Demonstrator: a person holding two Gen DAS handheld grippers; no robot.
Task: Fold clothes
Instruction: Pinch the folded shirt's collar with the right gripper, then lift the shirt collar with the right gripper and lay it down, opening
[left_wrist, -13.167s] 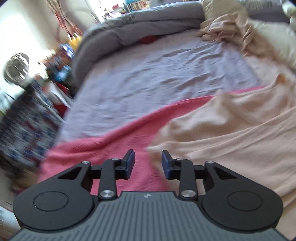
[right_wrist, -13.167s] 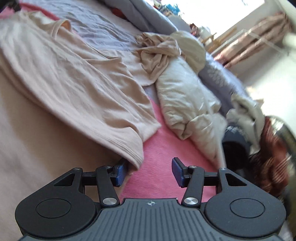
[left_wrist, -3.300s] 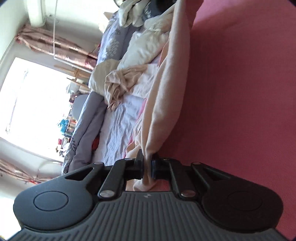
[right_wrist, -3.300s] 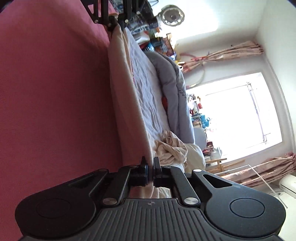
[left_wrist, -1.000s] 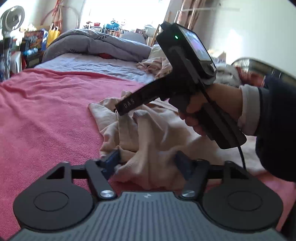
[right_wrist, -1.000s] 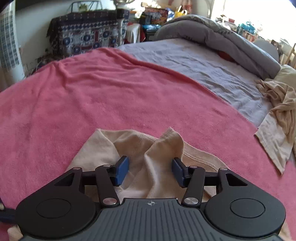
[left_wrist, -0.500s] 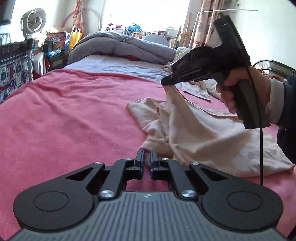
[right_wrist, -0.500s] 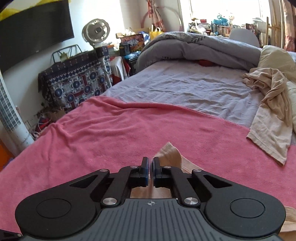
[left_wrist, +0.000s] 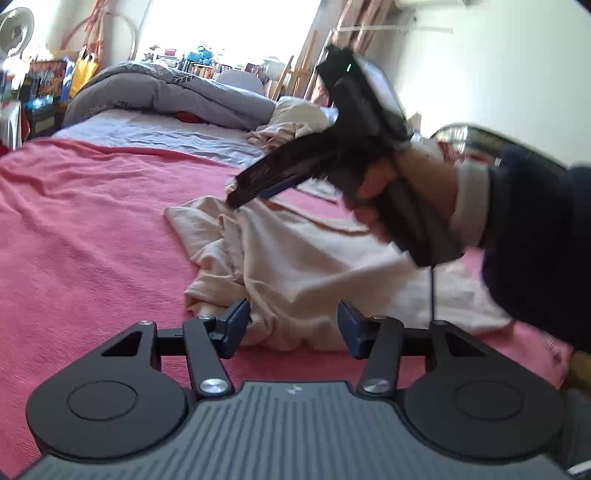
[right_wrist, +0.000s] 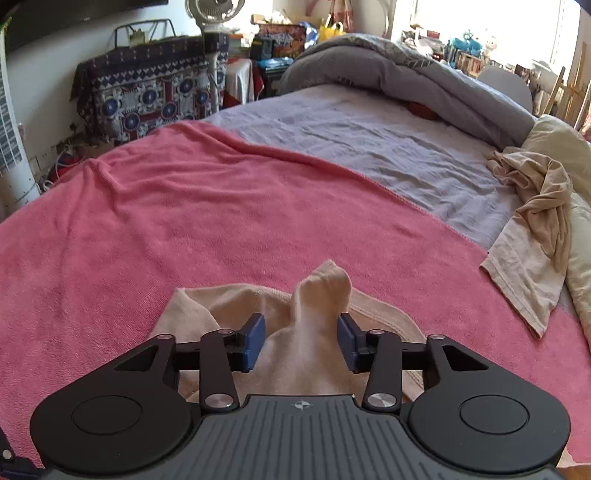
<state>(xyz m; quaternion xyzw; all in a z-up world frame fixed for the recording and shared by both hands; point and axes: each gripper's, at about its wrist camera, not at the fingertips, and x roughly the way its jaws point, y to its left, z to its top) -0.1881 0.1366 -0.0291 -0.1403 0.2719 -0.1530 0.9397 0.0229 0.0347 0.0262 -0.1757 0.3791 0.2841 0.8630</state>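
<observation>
Both hand-held grippers have opened since half a second ago, when each had its jaws pressed together. Now the left hand-held gripper (left_wrist: 291, 325) has its blue pads spread wide, the left pad touching the near bunched edge of the beige garment (left_wrist: 306, 266) and the right pad clear of it; it grips nothing. In its own view the right hand-held gripper (right_wrist: 301, 341) also has its pads apart, with a raised peak of the beige garment (right_wrist: 321, 291) standing between them. Whether that fold touches either pad cannot be told, and nothing is clamped.

From the left wrist view, the right hand-held gripper (left_wrist: 258, 181) is blurred, held by a hand (left_wrist: 391, 192) with a pale cuff and a dark sleeve (left_wrist: 535, 243), its tips just above the far part of the garment. That garment lies crumpled on the pink blanket (right_wrist: 192, 229), which covers the near part of the bed, towards the blanket's near right edge. Beyond the blanket's far edge is a lilac sheet (right_wrist: 369, 144), with a grey duvet (right_wrist: 388, 74) heaped along the far side of the bed. A second beige garment (right_wrist: 532, 229) lies crumpled at the right edge, partly on a cream pillow (right_wrist: 561, 144).
</observation>
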